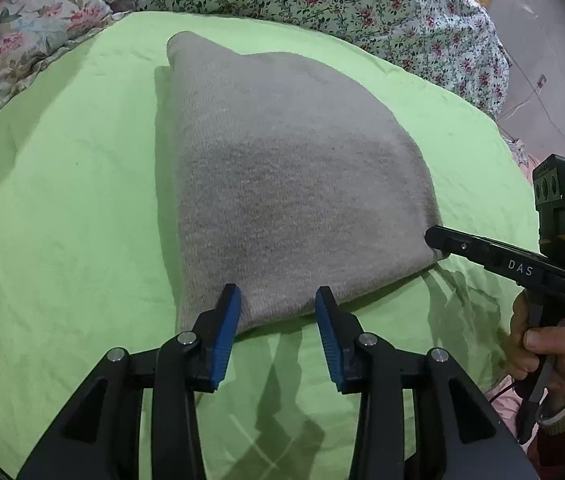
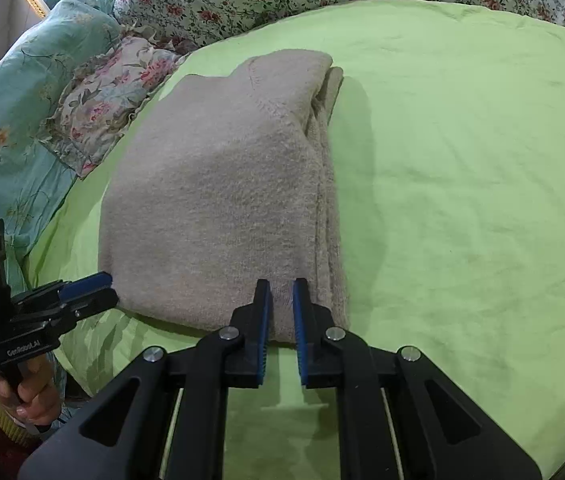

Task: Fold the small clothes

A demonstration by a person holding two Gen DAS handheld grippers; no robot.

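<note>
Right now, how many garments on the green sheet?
1. A grey knitted garment, folded in layers, lies on the green sheet; both grippers are at its near edge. Nothing else shows on the sheet, though a smaller piece folded inside it would be hidden.

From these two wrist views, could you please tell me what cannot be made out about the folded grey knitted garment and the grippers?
- Folded grey knitted garment: what kind it is; the folds hide its shape in both views.
- Its underside: hidden against the green sheet.
- Right gripper: both views leave unclear whether its pads pinch the hem.
- Left gripper: likewise.
</note>
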